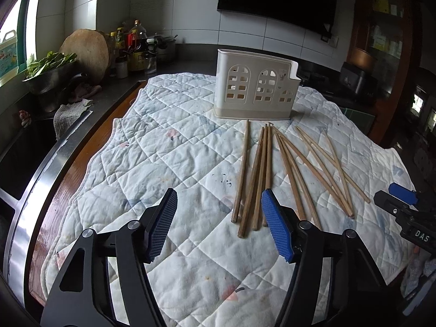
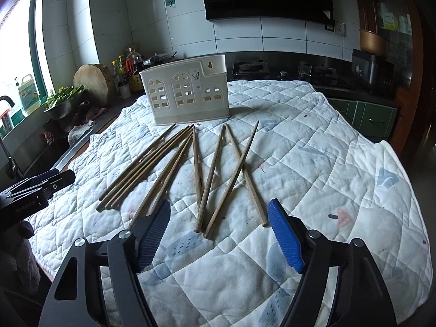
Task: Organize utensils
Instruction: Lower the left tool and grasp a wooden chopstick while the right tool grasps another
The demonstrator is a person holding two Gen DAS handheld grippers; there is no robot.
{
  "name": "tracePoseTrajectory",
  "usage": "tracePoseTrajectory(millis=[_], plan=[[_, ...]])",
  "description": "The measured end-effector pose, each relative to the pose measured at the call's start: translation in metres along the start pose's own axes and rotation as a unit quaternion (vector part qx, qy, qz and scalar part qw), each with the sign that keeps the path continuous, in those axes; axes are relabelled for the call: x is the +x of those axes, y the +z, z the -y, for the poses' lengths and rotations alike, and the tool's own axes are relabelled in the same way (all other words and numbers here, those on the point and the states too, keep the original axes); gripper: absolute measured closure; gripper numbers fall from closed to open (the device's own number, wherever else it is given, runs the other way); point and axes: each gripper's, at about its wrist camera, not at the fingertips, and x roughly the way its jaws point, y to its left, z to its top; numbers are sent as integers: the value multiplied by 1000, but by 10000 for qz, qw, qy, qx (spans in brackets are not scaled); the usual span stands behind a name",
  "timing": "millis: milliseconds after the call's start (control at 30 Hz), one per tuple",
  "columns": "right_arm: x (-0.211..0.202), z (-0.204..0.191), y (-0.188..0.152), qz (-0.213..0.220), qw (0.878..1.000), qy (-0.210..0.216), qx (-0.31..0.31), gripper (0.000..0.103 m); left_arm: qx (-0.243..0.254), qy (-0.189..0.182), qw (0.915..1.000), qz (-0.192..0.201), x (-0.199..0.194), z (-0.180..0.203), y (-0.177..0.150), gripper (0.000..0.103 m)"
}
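Both claws, left (image 1: 219, 227) and right (image 2: 218, 234), gape wide and empty above the chopsticks (image 2: 174, 169) scattered on the quilt (image 2: 313, 163), just before the holder (image 2: 188, 92) meant for them

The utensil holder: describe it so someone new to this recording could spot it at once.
Start at the quilted cloth covering the counter. At its far edge, nearest the tiled wall, stands the utensil holder, an upright cream plastic box. Its arched, window-like cutouts set it apart from the wooden chopsticks lying flat in front of it.

Wooden chopsticks (image 2: 201, 169) lie scattered before upright holder (image 2: 188, 92).
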Motion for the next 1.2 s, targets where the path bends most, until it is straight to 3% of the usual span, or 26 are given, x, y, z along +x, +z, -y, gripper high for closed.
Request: tracePoseTrajectory(millis=[600,800,900,1200], plan=[[54,3,7,-564,9968,-40,574,81,31,-325,9990,-300,40,-6,4,39],[63,4,7,-691,9950,-118,711,89,103,-543,9976,-420,52,0,7,50],[66,7,6,-731,9941,-160,779,93,106,-726,9961,-489,59,2,11,62],[67,12,6,-748,9934,-155,860,94,339,-817,9916,-944,91,15,16,88]])
